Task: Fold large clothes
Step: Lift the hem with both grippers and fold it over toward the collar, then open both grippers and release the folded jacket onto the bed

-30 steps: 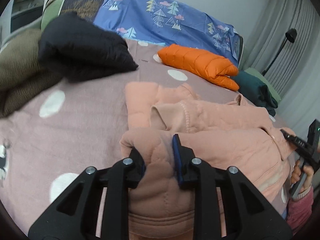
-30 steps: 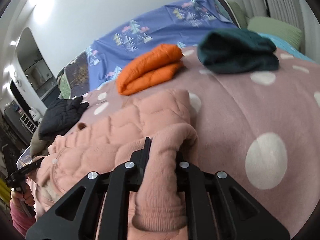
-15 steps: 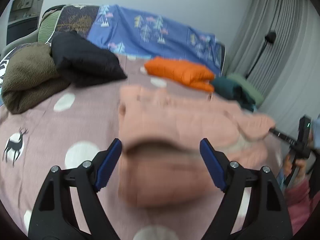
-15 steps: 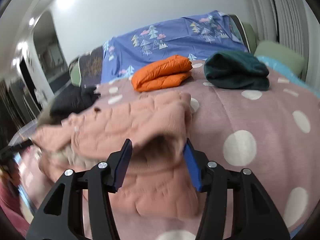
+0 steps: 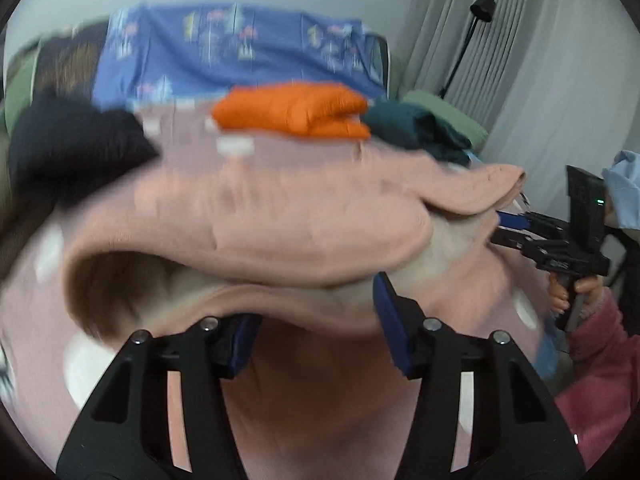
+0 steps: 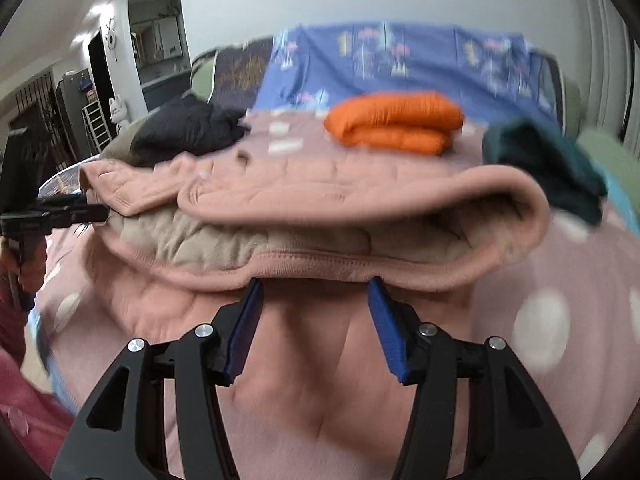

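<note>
Pink quilted jacket [image 6: 320, 200] folded over on the polka-dot bedspread [image 6: 560, 280] near its front edge, left gripper [image 5: 316, 320] spread wide and released, right gripper [image 6: 316, 312] likewise released, folded orange jacket [image 6: 394, 124] toward the far edge

text: none legible | hand-held gripper [image 5: 560, 258]: small white marking, blurred, unreadable
</note>
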